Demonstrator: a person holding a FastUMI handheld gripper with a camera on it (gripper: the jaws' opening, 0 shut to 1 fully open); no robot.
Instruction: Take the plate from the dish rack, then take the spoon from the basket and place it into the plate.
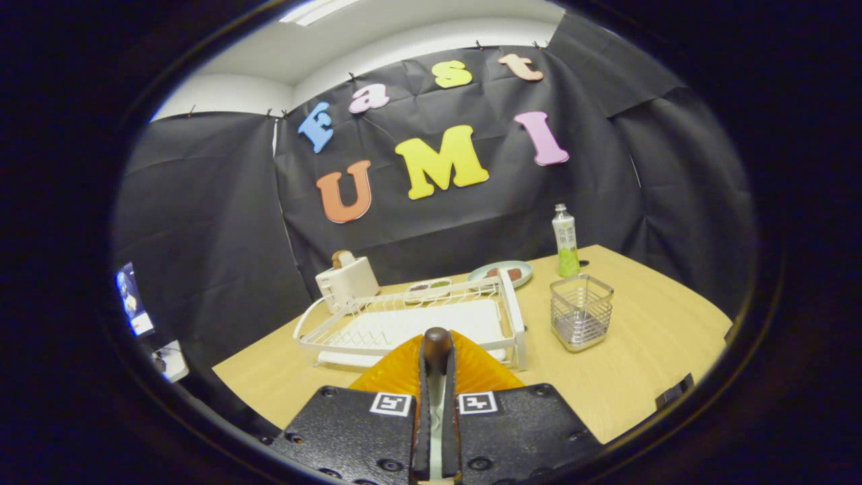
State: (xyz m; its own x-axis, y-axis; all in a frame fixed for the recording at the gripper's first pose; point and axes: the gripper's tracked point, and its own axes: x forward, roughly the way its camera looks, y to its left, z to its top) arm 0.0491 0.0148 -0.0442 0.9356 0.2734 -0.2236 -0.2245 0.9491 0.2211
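My fingers (pixel 436 350) pinch a brown-handled spoon (pixel 436 340) above the ribbed orange plate (pixel 394 374) (white wire dish rack (pixel 404 323) beyond).

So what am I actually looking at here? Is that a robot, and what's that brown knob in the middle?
There is no robot arm. A person holds a two-finger gripper in one hand, and a wide-angle camera rides on it, looking forward along its two black fingers. That is why the picture looks round and bent.

The brown knob is the end of a spoon. The fingers are closed on it, one on each side. Just under and ahead of them lies an orange plate on the wooden table.

Beyond the plate stands a white dish rack, with a wire basket beside it. Further back are a white toaster, a pale plate of food and a green bottle.
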